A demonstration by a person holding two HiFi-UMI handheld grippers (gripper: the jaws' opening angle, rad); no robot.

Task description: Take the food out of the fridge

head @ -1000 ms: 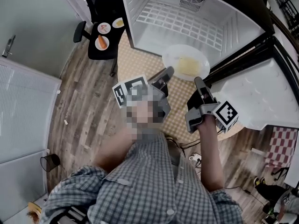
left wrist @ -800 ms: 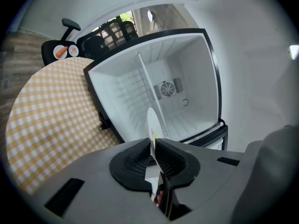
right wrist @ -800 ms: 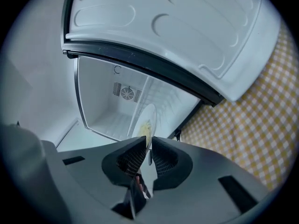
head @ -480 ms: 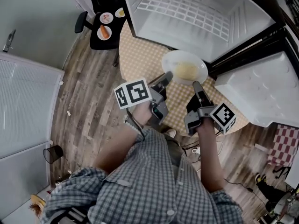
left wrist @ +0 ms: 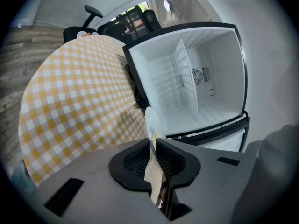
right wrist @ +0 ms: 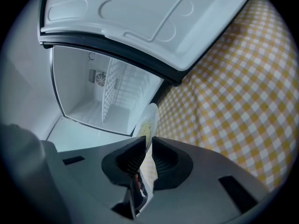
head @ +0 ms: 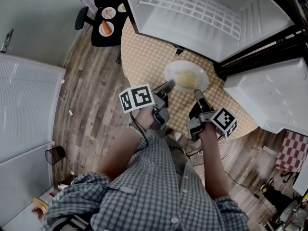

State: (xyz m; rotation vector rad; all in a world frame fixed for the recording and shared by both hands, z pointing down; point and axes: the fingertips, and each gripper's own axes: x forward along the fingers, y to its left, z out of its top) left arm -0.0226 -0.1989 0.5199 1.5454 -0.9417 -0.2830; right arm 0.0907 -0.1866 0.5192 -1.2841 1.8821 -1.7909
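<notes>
In the head view the white plate (head: 200,71) with its pale yellow food (head: 186,79) is out of the open fridge (head: 207,13), low over the check-clothed round table (head: 144,57). The left gripper (head: 169,84) meets its near-left rim and the right gripper (head: 196,93) its near-right rim. Whether the plate rests on the cloth cannot be told from there.

Only the gripper views show the grip itself. In the left one the rim runs edge-on between the jaws, which have just been opening a little yet look to touch it. In the right one the jaws pinch the rim closely (a sliver of cloth shows below).

Only the head view shows the small black side table (head: 98,38) with its dishes (head: 106,28), well apart.
</notes>
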